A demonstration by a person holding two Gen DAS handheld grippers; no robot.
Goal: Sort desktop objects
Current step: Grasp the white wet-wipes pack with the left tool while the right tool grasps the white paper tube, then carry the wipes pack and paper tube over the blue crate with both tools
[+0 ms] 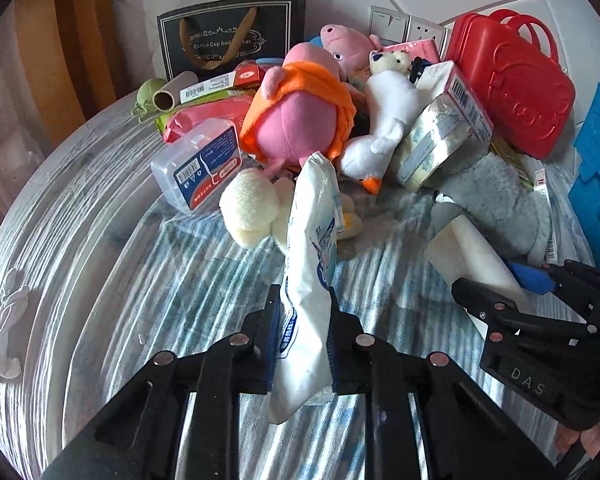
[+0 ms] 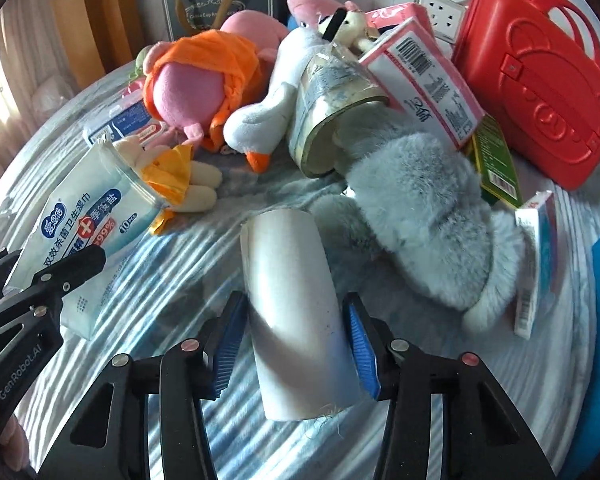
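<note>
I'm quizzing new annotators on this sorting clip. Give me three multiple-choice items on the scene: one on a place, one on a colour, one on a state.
1. Where is the white roll?
A. between the right gripper's pads
B. on the red case
C. inside the black gift bag

2. What colour is the pig plush's dress?
A. green
B. orange
C. blue

3. What is the left gripper doing?
A. standing open, empty
B. gripping a plush
C. clamping the wet wipes pack

A: blue pads flank the roll.
B: orange cloth wraps the pig.
C: the pack is pinched, lifted.
</note>
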